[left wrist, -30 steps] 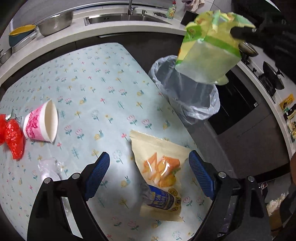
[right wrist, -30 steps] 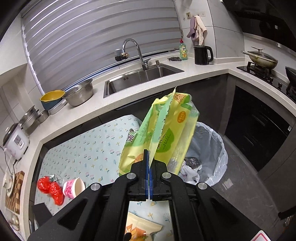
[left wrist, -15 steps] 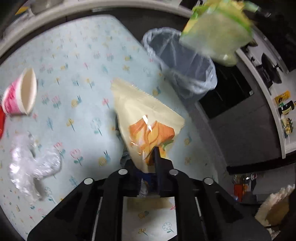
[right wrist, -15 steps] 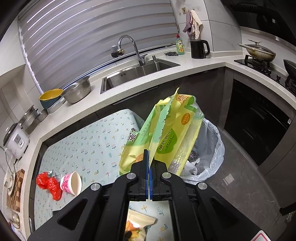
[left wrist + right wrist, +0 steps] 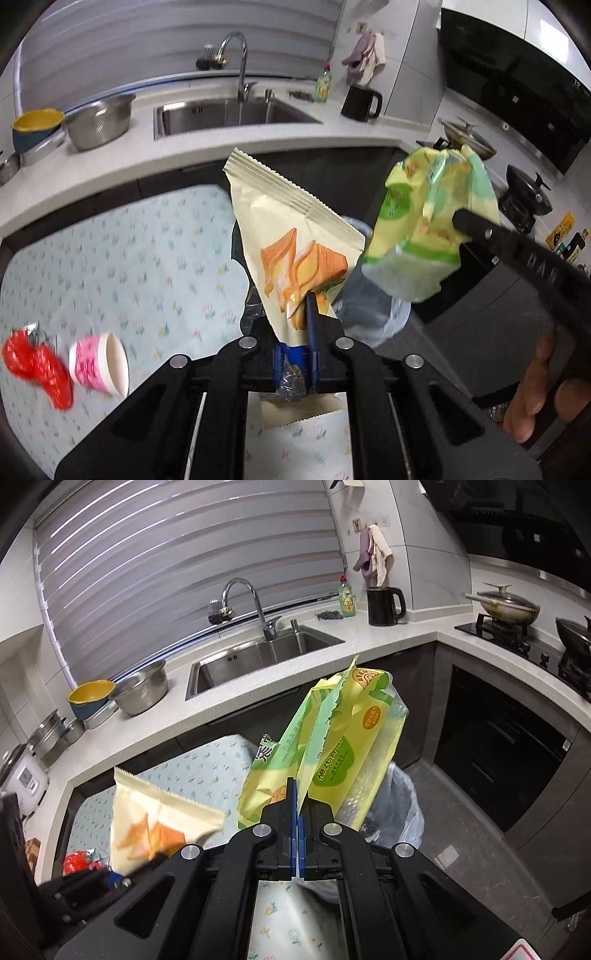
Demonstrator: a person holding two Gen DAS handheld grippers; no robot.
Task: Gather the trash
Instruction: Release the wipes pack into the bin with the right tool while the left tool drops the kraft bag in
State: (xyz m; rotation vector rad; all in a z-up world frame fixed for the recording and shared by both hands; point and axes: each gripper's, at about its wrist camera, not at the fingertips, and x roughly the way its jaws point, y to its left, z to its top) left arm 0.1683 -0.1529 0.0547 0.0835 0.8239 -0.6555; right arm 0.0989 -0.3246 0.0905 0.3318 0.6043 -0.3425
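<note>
My left gripper [image 5: 301, 325] is shut on a cream snack bag with orange print [image 5: 291, 236] and holds it up above the flowered table [image 5: 129, 258]. The bag also shows in the right wrist view [image 5: 155, 812]. My right gripper [image 5: 297, 812] is shut on a yellow-green wrapper [image 5: 343, 746], held over the bin lined with a clear bag [image 5: 399, 805]. That wrapper [image 5: 428, 221] and the bin [image 5: 373, 314] also show at the right of the left wrist view. A pink paper cup [image 5: 98, 363] and red wrapper [image 5: 35, 365] lie on the table's left.
A white counter [image 5: 258, 686] with a steel sink [image 5: 258, 657], a steel bowl [image 5: 142, 690] and a black kettle [image 5: 384, 605] runs behind the table. A stove with pans [image 5: 517, 616] is at the right. Dark cabinets stand past the bin.
My left gripper closed on the snack bag and lifted it off the table toward the bin. My right gripper kept the green wrapper over the bin.
</note>
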